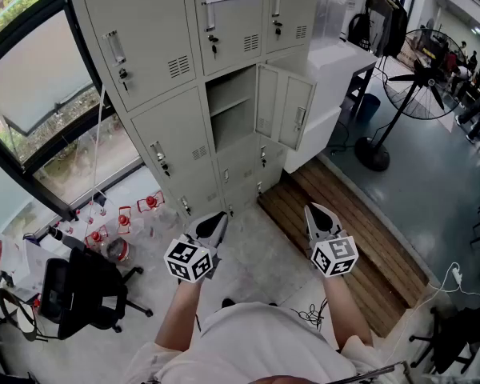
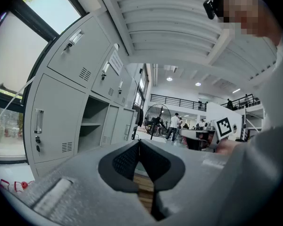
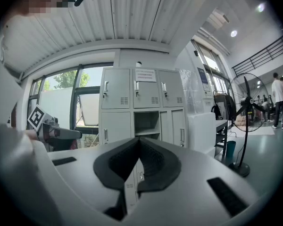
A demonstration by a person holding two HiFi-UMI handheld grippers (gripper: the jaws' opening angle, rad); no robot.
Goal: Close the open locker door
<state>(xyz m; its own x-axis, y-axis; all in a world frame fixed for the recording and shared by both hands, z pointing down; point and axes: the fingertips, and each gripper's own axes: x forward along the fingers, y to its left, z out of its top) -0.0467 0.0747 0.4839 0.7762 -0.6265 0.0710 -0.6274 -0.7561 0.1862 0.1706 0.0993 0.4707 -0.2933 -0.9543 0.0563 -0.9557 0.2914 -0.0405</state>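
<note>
A grey bank of lockers (image 1: 184, 86) stands ahead of me. One middle compartment (image 1: 232, 114) is open, with a shelf inside, and its door (image 1: 286, 106) swings out to the right. The same open compartment (image 3: 146, 124) shows in the right gripper view, and the left gripper view has it too (image 2: 92, 124). My left gripper (image 1: 217, 224) and right gripper (image 1: 317, 216) are held level, side by side, well short of the lockers. Both are shut with nothing between the jaws, as the left gripper (image 2: 139, 143) and right gripper (image 3: 139, 141) views show.
A standing fan (image 1: 416, 82) and a white cabinet (image 1: 332, 86) are right of the lockers. A wooden platform (image 1: 344, 230) lies on the floor at the right. A black office chair (image 1: 80, 290) and red-and-white bottles (image 1: 120, 218) sit at the left by the window.
</note>
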